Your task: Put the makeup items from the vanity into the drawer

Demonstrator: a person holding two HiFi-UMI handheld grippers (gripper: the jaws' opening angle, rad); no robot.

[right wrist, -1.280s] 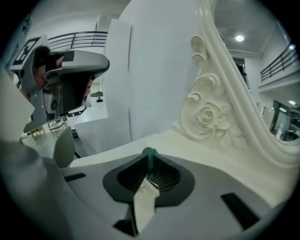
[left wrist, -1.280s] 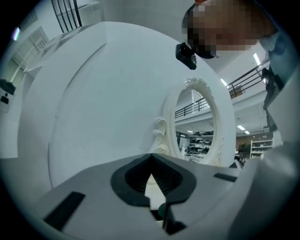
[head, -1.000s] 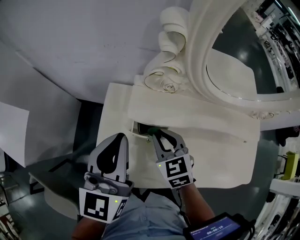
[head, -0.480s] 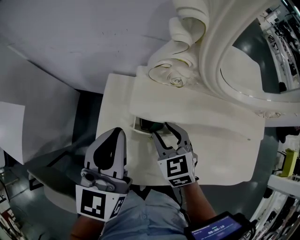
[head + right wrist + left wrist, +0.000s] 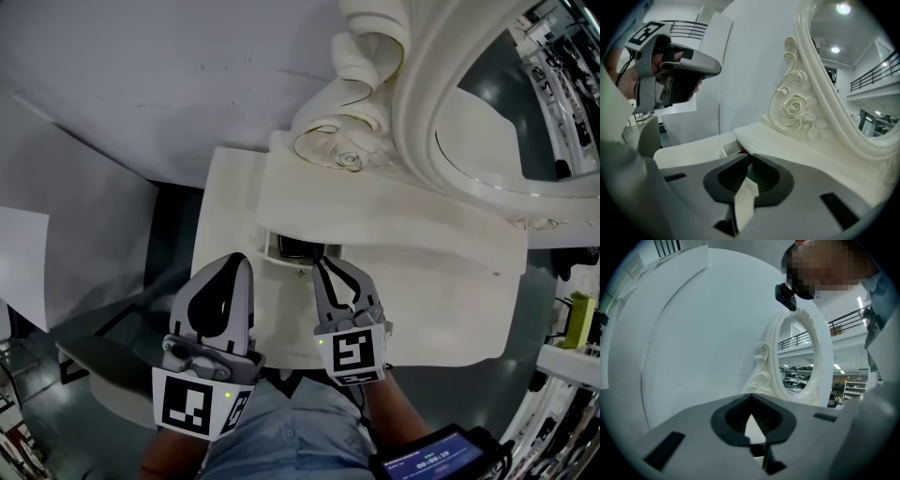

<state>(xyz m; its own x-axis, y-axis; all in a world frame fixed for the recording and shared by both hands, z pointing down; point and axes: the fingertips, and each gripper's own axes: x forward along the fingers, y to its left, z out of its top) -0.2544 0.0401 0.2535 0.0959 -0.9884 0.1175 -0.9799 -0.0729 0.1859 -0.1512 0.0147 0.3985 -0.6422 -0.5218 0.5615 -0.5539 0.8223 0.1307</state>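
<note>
**Q:** What is hidden or hard to make out?

**A:** The drawer [image 5: 277,251] is open only a crack beneath the overhanging upper tier of the vanity [image 5: 441,309], so most of its inside is hidden. A dark item [image 5: 300,249] lies in the gap, but what kind it is cannot be told. The right gripper view shows only a red sliver in that opening. The mirror [image 5: 478,141] is cut off at the top and right edges of the head view. The person appears only as forearms and a blue shirt [image 5: 281,436] at the bottom edge.

**Q:** And the grippers?

**A:** The right gripper [image 5: 324,266] points down at the vanity top, just beside the drawer's front corner. Whether it touches the drawer cannot be told. Its jaws have just been closing and now meet at the tips, with nothing between them. The left gripper [image 5: 240,264] hangs to its left, near the vanity's front left edge. Its jaws are also together and empty.

**Q:** What about materials and shapes?

**A:** The vanity is smooth and cream-coloured, with a curved front edge. The mirror frame is a thick oval carved with scrolls and a rose [image 5: 342,159], the carving edged in thin gold lines. Each gripper has a matte grey shell and black ribbed pads around a teardrop-shaped hollow. Each also carries a cube with black-and-white square markers. A plain white wall [image 5: 141,84] stands behind.
</note>
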